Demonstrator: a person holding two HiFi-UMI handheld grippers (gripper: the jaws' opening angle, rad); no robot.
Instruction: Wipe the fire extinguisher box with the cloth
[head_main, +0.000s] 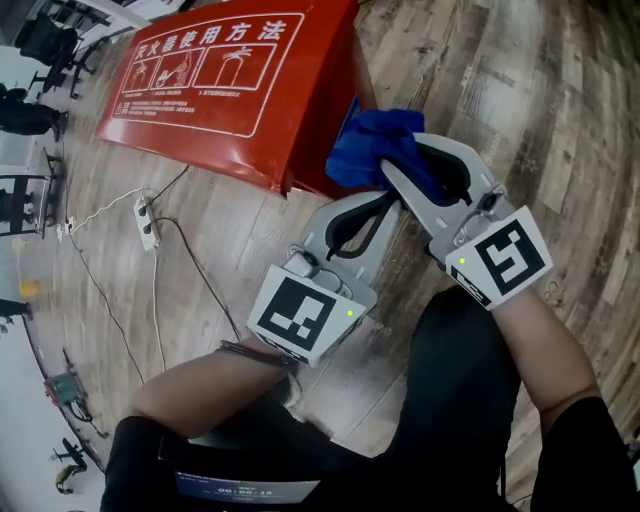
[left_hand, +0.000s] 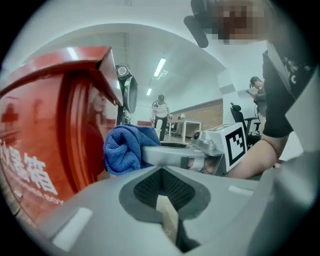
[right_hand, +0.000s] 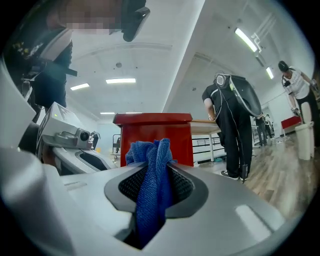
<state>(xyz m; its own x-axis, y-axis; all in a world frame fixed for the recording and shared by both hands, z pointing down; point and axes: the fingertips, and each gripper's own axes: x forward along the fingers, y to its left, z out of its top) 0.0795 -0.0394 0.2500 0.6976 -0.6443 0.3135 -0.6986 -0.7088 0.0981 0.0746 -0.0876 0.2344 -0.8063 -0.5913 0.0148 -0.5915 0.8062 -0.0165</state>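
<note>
The red fire extinguisher box (head_main: 230, 70) lies on the wooden floor with its white-printed face up; it also fills the left of the left gripper view (left_hand: 45, 150) and stands straight ahead in the right gripper view (right_hand: 155, 135). A blue cloth (head_main: 370, 145) is bunched against the box's near right corner. My right gripper (head_main: 392, 170) is shut on the cloth (right_hand: 152, 190), which hangs down between its ribbed pads. My left gripper (head_main: 388, 198) lies just below and left of the right one, its jaws shut with nothing between them (left_hand: 161, 170). From it the cloth (left_hand: 125, 147) shows beside the box.
A white power strip (head_main: 148, 222) with cables lies on the floor left of the box. Office chairs (head_main: 40, 50) stand at the far left. A person in black (right_hand: 232, 130) stands behind the box, and others stand farther off. My dark-trousered legs fill the bottom of the head view.
</note>
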